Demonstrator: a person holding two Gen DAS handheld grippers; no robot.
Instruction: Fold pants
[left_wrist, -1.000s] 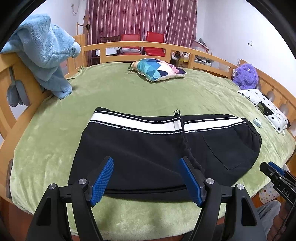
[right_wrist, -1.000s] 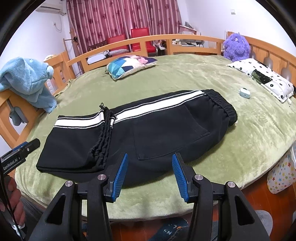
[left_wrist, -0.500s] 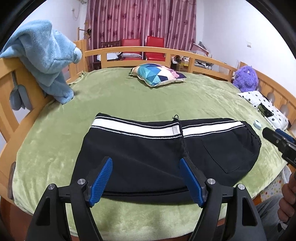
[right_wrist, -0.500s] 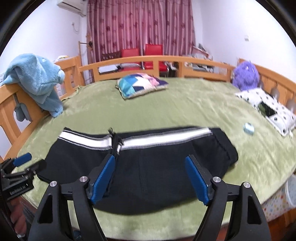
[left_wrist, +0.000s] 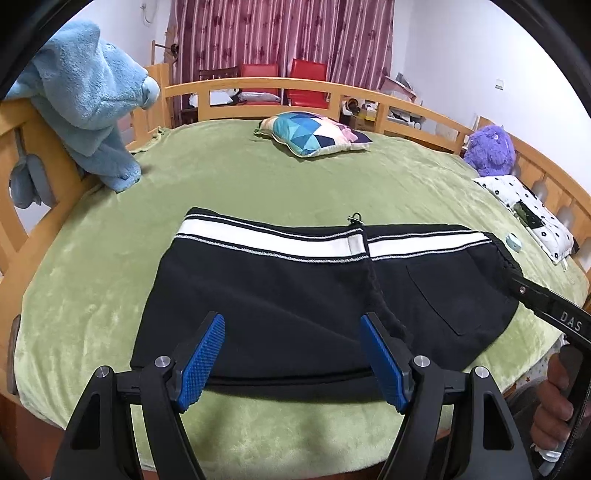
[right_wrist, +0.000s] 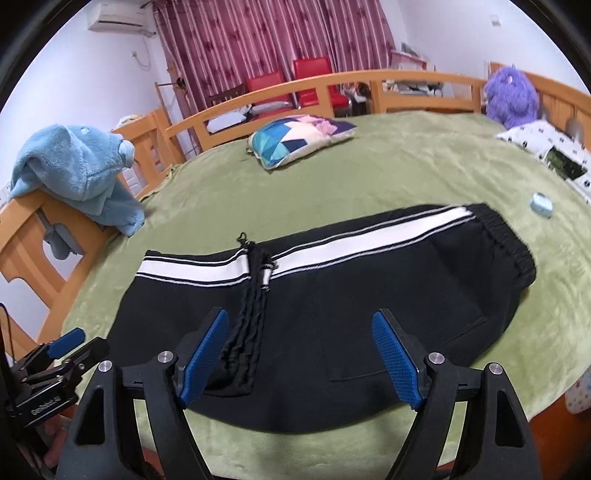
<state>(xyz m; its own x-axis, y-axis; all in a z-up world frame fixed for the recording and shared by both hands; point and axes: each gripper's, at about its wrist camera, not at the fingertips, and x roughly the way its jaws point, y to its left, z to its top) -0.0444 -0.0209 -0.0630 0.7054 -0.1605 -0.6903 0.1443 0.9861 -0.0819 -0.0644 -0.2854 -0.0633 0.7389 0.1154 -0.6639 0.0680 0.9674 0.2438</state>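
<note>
Black pants (left_wrist: 295, 295) with a white side stripe lie folded flat on the green bed blanket (left_wrist: 258, 177), near its front edge. Left claw (left_wrist: 291, 363) and right claw (right_wrist: 301, 360) hover above the near hem, both spread wide and empty. A patterned cushion (left_wrist: 314, 134) lies well beyond the pants.

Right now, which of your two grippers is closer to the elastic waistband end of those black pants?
The right gripper. It hovers open over the pocket half of the pants, beside the waistband. The left gripper hovers open over the opposite, folded-leg half.

black pants (left_wrist: 295, 295) with white stripe, green blanket (left_wrist: 240, 177), blue-padded claws
</note>
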